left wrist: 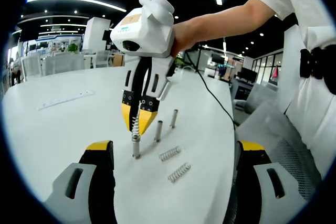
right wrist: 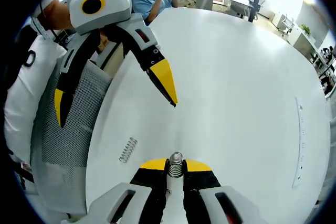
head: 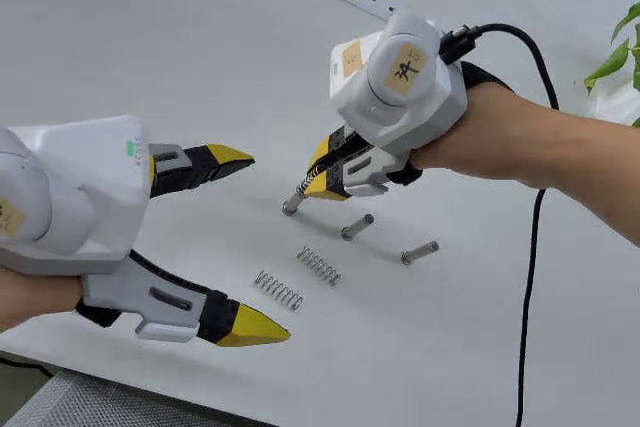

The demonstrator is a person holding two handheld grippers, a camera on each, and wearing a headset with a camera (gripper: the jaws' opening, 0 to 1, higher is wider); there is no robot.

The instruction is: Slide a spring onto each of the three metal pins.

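One spring (right wrist: 176,165) pinched by right hand-held gripper (head: 318,185), touching pin (head: 292,205)

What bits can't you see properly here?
- Head view: the right gripper covers the first pin top, so how far the held spring sits on it is hidden.
- Right gripper view: its own fingers and that spring hide the pins.
- Head view: the left edge cuts off the left gripper.
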